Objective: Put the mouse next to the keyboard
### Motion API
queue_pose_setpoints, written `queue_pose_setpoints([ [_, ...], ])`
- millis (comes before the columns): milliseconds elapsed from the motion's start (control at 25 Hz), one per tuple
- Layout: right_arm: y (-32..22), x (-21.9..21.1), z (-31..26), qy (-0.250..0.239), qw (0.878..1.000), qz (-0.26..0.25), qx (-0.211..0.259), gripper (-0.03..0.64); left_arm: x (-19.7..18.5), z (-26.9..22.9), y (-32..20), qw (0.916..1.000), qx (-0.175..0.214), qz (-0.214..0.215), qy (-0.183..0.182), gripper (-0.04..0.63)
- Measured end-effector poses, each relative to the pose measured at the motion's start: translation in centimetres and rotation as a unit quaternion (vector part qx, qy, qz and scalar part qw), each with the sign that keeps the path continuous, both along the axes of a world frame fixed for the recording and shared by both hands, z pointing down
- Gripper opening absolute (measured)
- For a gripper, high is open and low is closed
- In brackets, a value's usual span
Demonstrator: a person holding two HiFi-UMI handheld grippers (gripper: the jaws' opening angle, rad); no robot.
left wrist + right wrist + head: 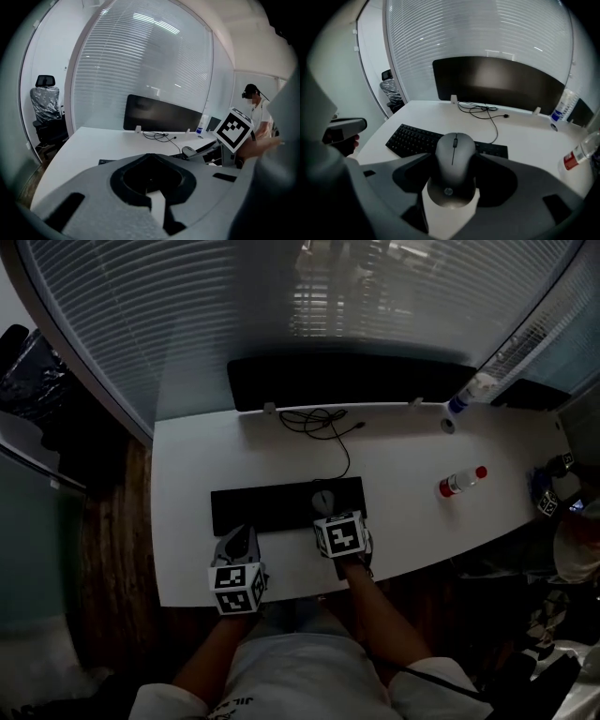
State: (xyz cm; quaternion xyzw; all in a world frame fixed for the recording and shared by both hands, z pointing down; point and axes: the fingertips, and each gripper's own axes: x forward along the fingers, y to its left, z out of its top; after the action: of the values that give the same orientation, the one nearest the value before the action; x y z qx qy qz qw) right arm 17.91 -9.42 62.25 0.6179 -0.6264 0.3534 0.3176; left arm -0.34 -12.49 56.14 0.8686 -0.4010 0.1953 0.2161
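A grey mouse (pixel 454 161) sits between the jaws of my right gripper (pixel 453 165), which press on both of its sides. In the head view the mouse (pixel 322 500) is over the right part of the black keyboard (pixel 262 507), just ahead of the right gripper (pixel 324 514). Whether it touches the keys I cannot tell. The keyboard (pixel 410 138) lies on the white desk (pixel 403 512). My left gripper (pixel 240 538) hovers at the desk's near edge, in front of the keyboard's left half. Its jaws (pixel 151 161) are together and hold nothing.
A dark monitor (pixel 347 381) stands at the back of the desk with a loose black cable (pixel 319 423) in front of it. A red-capped bottle (pixel 461 482) lies to the right, and another bottle (pixel 466 395) stands near the monitor's right end. A chair (pixel 23 362) is at far left.
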Motion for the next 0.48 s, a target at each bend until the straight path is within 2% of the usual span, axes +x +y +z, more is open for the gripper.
queue_pose_setpoints([
  [280,5.0,7.8,1.3,0.006,0.999,0.036,-0.008,0.287,6.6,-0.5,2.2,0.9991,0.004,0.042,-0.002,0.006],
  [480,8.1,12.8,3.1,0.012,0.998,0.06,-0.032,0.287,9.5,-0.6,3.3,0.9987,0.004,0.05,-0.008,0.006],
])
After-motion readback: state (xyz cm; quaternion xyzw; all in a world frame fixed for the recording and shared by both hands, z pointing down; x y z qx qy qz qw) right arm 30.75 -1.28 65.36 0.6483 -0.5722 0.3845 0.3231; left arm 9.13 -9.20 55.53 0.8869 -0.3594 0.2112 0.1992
